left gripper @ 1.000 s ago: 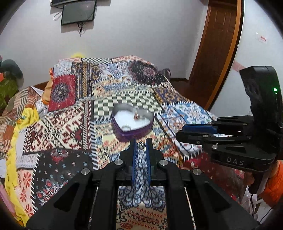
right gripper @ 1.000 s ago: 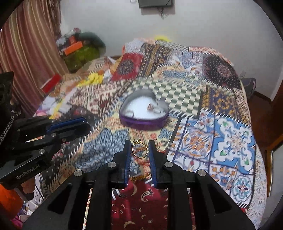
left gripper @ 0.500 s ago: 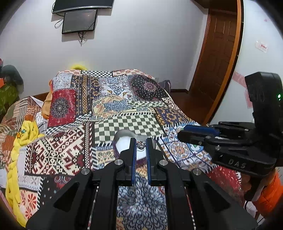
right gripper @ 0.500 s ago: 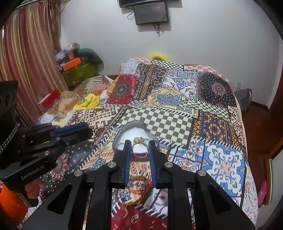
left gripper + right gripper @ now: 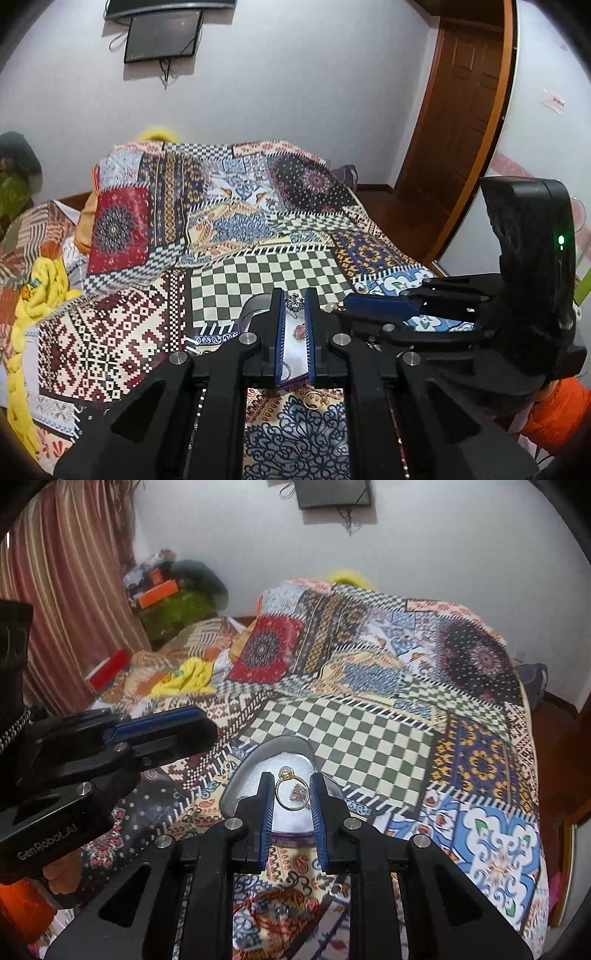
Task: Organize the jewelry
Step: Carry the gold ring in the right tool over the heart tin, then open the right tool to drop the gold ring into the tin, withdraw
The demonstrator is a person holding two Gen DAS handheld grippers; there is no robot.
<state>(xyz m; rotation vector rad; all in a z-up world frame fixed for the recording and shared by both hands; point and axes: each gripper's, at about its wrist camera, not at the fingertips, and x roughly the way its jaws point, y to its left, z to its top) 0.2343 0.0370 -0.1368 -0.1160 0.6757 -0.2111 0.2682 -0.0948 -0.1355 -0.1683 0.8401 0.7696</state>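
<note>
A purple heart-shaped jewelry box [image 5: 280,760] with a white lining lies on the patchwork bedspread; it also shows in the left wrist view [image 5: 251,310], mostly hidden behind my fingers. My left gripper [image 5: 294,301] is shut on a small silver flower ring [image 5: 294,302] held over the box. My right gripper [image 5: 291,790] is shut on a gold ring [image 5: 290,788] over the box. A pink-stoned piece [image 5: 298,792] lies inside on the lining; it also shows in the left wrist view [image 5: 299,331].
More loose jewelry [image 5: 314,398] lies on the bedspread [image 5: 369,738] in front of the box. A yellow cloth [image 5: 188,675] and clutter sit at the bed's left side. A wooden door [image 5: 461,122] stands at the right.
Both grippers have moved forward with their rings, from in front of the box to over it. The box now sits right under the fingertips.
</note>
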